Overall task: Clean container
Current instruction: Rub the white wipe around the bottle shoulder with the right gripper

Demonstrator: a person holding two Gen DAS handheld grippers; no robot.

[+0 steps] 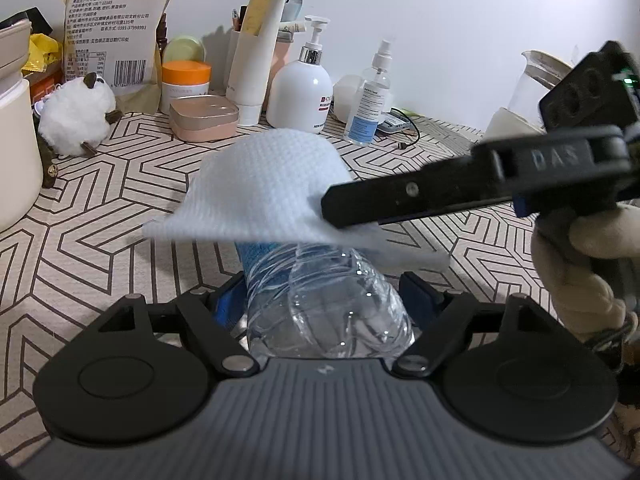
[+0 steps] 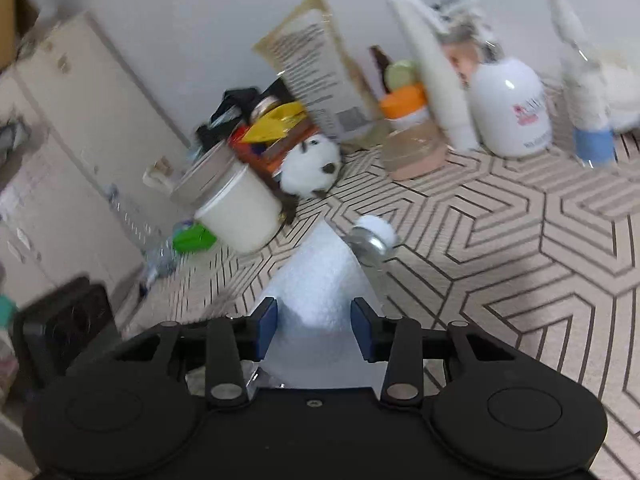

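Observation:
A clear plastic bottle (image 1: 332,308) with a blue label lies lengthwise between the blue pads of my left gripper (image 1: 326,300), which is shut on it. A white textured wipe (image 1: 264,188) is draped over the bottle's far end. My right gripper (image 1: 344,212) comes in from the right and is shut on the wipe's edge. In the right wrist view the wipe (image 2: 320,292) runs out between the blue pads of my right gripper (image 2: 316,328), and the bottle's neck and white cap (image 2: 374,236) stick out beyond it.
Toiletries stand along the wall: a white pump bottle (image 1: 300,92), a spray bottle (image 1: 368,100), a white tube (image 1: 256,52), an orange-lidded jar (image 1: 186,84), a pink case (image 1: 204,118). A plush toy (image 1: 76,114) and a cream pot (image 1: 16,148) sit left, a glass jug (image 1: 532,88) right. The patterned tabletop (image 1: 100,232) spreads below.

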